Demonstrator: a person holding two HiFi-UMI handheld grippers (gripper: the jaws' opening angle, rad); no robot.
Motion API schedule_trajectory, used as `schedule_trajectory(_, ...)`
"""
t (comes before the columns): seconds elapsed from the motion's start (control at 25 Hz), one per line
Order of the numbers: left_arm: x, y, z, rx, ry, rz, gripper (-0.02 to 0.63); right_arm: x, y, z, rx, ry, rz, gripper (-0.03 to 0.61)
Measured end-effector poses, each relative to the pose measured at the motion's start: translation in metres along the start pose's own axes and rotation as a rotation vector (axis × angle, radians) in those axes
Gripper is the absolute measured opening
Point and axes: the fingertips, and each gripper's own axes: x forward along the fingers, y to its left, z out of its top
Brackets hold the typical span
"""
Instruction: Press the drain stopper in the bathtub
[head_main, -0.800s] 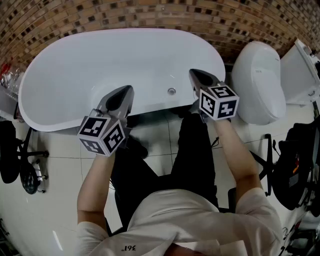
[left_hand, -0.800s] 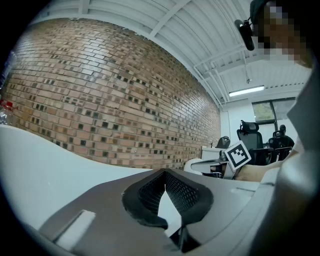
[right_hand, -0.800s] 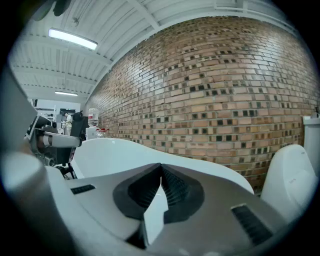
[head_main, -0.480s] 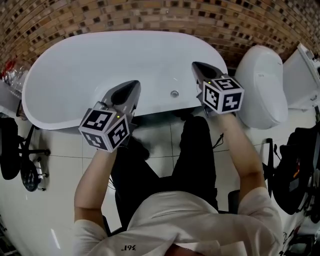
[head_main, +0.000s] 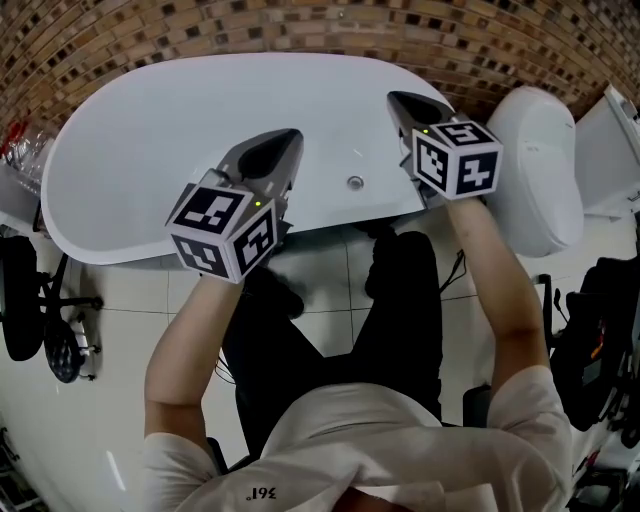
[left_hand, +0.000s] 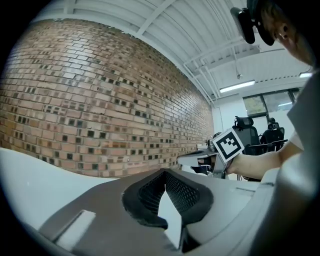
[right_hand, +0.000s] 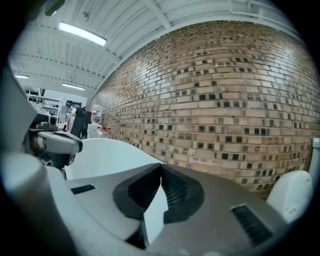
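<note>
Presently both the left gripper (head_main: 283, 143) and right gripper (head_main: 400, 103) have fingers closed tip to tip, holding nothing. Drain stopper (head_main: 355, 182) sits low in the bathtub (head_main: 150, 130), between the 2 grippers. Judged rigid, smooth, sprung metal: press its centre squarely; no grasp needed.

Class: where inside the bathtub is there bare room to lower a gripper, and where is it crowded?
Bare: the left half of the bathtub, from its left end to the left gripper; also the strip between both grippers, around the small round fitting. Crowded: the right end, where the right gripper hangs near the toilet.
</note>
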Motion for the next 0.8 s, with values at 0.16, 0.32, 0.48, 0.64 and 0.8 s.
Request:
schedule_trajectory(0.16,0.020,0.010,0.003,0.005,0.018,-0.008,0.006,0.019,-0.009,0.006,-0.012,0.013,0.007,0.014)
schedule_trajectory(0.32,0.039,0.021,0.004,0.019,0.035,-0.016,0.006,0.042,-0.022,0.011,-0.022,0.029,0.002,0.014)
schedule_trajectory(0.48,0.054,0.032,-0.005,0.007,0.065,-0.018,0.006,0.068,-0.033,-0.001,-0.010,0.076,-0.001,0.014)
schedule_trajectory(0.64,0.072,0.046,-0.011,0.008,0.091,-0.018,0.006,0.097,-0.047,-0.017,0.001,0.125,0.002,0.014)
schedule_trajectory(0.8,0.095,0.064,-0.022,0.011,0.120,-0.013,0.006,0.131,-0.058,-0.036,0.010,0.173,0.006,0.014)
